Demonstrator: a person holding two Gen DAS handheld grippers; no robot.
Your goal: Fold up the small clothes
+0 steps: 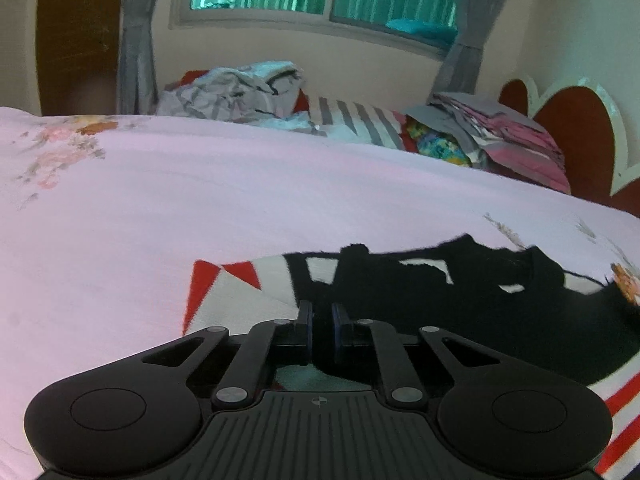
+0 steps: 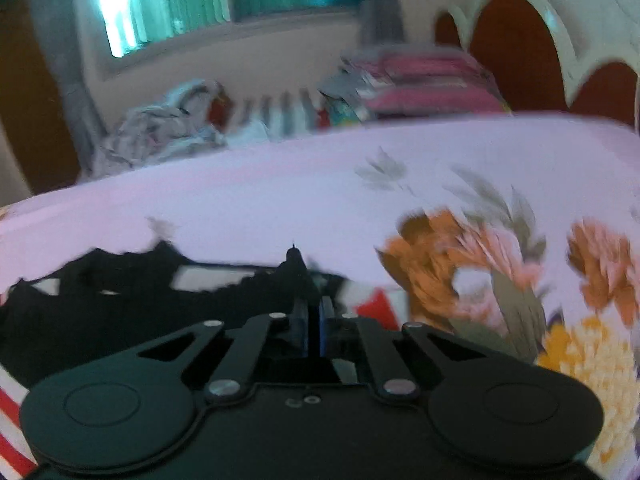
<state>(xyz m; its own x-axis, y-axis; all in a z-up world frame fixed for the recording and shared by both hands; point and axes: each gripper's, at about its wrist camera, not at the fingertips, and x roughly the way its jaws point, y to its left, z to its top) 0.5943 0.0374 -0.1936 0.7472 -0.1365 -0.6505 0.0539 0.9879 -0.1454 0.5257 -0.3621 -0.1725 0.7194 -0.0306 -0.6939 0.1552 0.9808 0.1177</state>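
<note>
1. Garment (image 1: 460,292): black, small, lying on a red-and-white cloth (image 1: 240,280) on the pink bed (image 1: 200,184), near me.
2. Left gripper (image 1: 322,322): jaws nearly closed, narrow gap, at the garment's near edge; I cannot tell if fabric is pinched.
3. Right gripper (image 2: 314,320): clenched on a peak of black fabric.
4. Method, as I judge it: I keep both grips level, lift evenly, carry the edge over, align corners, then release.
5. Clothes pile (image 1: 248,88): far side, well apart.
</note>
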